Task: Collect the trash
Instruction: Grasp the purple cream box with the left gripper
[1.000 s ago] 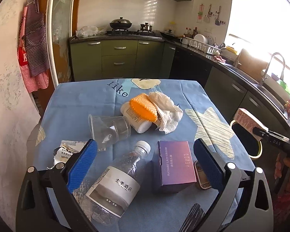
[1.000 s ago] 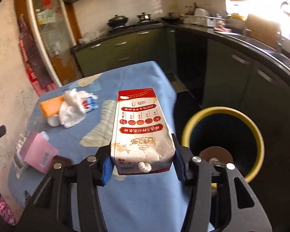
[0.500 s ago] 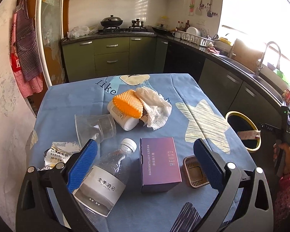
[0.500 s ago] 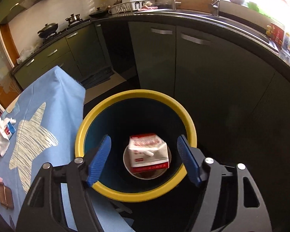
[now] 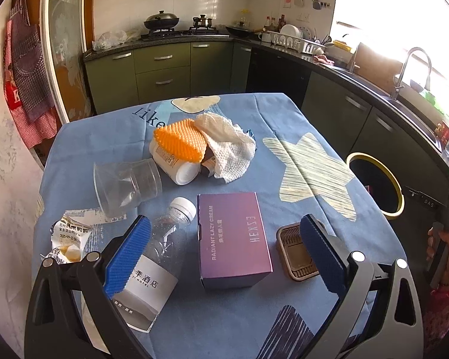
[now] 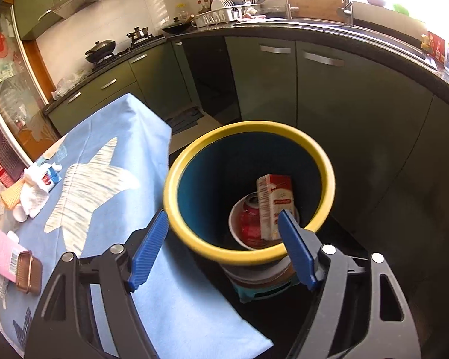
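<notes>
My left gripper [image 5: 224, 254] is open and empty above the near part of the blue table [image 5: 299, 155]. Between its jaws lie a purple box [image 5: 233, 236], a clear water bottle [image 5: 161, 254] and a small brown tray [image 5: 296, 251]. A clear cup [image 5: 125, 187], a white bottle under an orange net [image 5: 176, 143], a white cloth [image 5: 227, 146] and a crumpled wrapper [image 5: 67, 239] lie further back. My right gripper [image 6: 224, 248] is open and empty above the yellow-rimmed bin [image 6: 194, 242]. A red-and-white milk carton [image 6: 274, 202] lies inside the bin.
The bin [image 5: 398, 191] stands on the floor just off the table's right edge. Green kitchen cabinets [image 6: 329, 95] run behind it. A red can in a white bowl [image 6: 248, 221] lies under the carton. A checked apron [image 5: 24, 68] hangs at the left.
My right gripper carried the milk carton from over the table to the bin, opened and dropped it in; it has since drawn back slightly. My left gripper stayed open and rose slightly above the table.
</notes>
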The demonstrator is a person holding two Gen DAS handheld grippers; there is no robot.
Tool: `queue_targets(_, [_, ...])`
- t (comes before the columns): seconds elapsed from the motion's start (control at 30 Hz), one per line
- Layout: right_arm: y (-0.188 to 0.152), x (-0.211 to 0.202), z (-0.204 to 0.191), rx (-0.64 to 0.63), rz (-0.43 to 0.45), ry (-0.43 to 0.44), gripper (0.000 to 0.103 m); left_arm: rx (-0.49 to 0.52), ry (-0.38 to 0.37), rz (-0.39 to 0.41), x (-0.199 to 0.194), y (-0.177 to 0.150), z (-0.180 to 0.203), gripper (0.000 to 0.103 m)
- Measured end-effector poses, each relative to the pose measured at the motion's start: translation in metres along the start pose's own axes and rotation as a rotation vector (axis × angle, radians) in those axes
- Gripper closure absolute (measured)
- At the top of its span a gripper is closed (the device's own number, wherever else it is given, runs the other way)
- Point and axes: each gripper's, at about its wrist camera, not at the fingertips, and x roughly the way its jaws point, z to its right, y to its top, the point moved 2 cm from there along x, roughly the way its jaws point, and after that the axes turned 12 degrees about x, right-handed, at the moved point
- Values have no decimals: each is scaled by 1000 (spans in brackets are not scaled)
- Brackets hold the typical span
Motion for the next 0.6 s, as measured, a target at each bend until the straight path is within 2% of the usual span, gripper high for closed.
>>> queue_targets(0.2, [-11,-2,-17,-36,-13,27,30,14,7,-26,13,-7,3,5])
queue_targets(0.6, [-13,5,-19,-30,-36,44,29,62,51,-74,41,-11,12,6])
